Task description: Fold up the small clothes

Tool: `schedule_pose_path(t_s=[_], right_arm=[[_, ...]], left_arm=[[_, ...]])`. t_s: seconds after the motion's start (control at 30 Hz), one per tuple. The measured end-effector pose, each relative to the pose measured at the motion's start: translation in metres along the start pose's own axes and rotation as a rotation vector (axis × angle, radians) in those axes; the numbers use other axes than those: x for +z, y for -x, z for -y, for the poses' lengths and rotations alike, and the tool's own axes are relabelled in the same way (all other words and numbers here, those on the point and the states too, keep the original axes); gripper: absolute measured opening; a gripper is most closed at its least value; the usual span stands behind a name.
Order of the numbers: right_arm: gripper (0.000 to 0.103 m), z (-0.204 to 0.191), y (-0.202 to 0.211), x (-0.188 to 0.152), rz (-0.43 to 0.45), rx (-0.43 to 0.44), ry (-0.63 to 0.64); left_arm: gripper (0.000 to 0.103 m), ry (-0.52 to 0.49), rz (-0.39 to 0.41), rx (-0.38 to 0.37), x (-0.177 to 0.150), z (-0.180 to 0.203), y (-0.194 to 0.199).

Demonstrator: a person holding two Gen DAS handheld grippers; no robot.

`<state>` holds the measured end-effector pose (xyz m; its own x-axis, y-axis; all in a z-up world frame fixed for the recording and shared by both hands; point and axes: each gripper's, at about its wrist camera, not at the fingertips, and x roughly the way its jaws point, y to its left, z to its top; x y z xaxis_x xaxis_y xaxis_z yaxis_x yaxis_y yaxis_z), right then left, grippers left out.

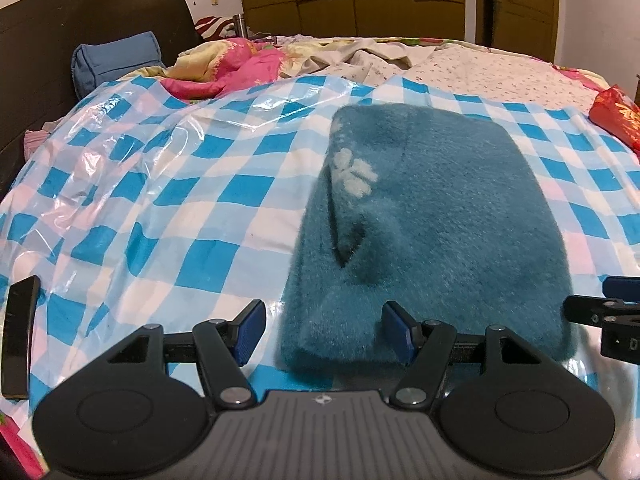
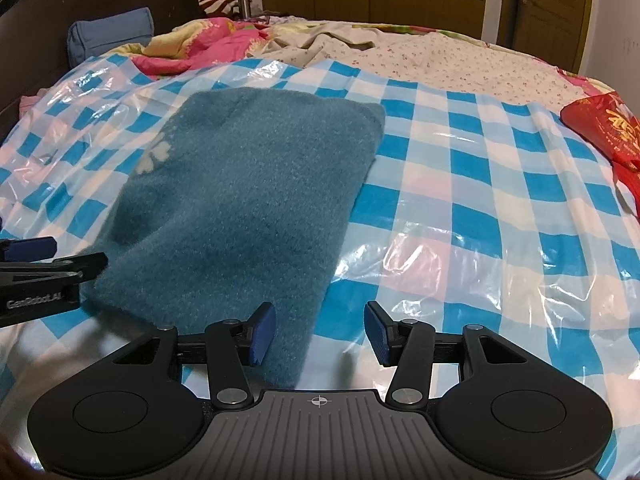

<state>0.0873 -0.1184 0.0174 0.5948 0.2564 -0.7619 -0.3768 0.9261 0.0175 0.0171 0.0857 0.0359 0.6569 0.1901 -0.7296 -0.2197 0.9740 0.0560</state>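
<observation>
A fluffy teal garment (image 1: 432, 216) with a pale flower print lies folded into a thick rectangle on the blue-and-white checked plastic sheet (image 1: 200, 184). My left gripper (image 1: 324, 332) is open at its near left corner; the cloth edge lies between the fingers and the pads do not press on it. In the right wrist view the same garment (image 2: 248, 200) fills the left half. My right gripper (image 2: 320, 332) is open at the near right corner, its left finger over the cloth. Each gripper shows in the other's view: the right gripper (image 1: 608, 300), the left gripper (image 2: 52, 254).
The checked sheet (image 2: 480, 200) covers a bed. A red bag (image 2: 608, 132) lies at the right edge. Behind are a pink quilt (image 1: 240, 68), a blue pillow (image 1: 116, 60) and a dark headboard (image 1: 80, 12). A flat black object (image 1: 20, 336) lies at the near left.
</observation>
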Motion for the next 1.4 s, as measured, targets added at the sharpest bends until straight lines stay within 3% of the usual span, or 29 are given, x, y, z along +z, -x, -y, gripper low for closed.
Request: schedule_pose_path(t_s=[0.43,0.6,0.83,1.0,1.13,1.27,1.4], right_arm=[[0.049,-0.002,0.004,-0.004,-0.004,0.009,-0.002],[0.049,0.0,0.009,-0.007,-0.004,0.061,-0.036],[0.05,-0.002,0.009,-0.012,-0.02,0.062,-0.028],[0.05,0.001,0.018,-0.016,0.002,0.089,-0.052],[0.05,0.0,0.022,-0.011,0.025,0.1,-0.061],[0.05,-0.003,0.02,0.006,0.051,0.092,-0.05],[0.05,-0.013,0.007,0.037,0.064,0.086,-0.015]], left_arm=[[0.074,-0.004,-0.035,-0.008,-0.004,-0.001,-0.005],[0.074,-0.021,-0.044,-0.012,-0.01,-0.004,0.0],[0.074,-0.011,-0.101,-0.011,-0.026,-0.01,-0.006],[0.074,0.003,-0.043,-0.056,-0.031,-0.015,0.011],[0.074,0.026,0.028,-0.097,-0.013,-0.019,0.023],[0.074,0.041,0.076,-0.105,0.011,-0.017,0.014],[0.074,0.072,0.058,-0.089,0.021,-0.021,-0.01]])
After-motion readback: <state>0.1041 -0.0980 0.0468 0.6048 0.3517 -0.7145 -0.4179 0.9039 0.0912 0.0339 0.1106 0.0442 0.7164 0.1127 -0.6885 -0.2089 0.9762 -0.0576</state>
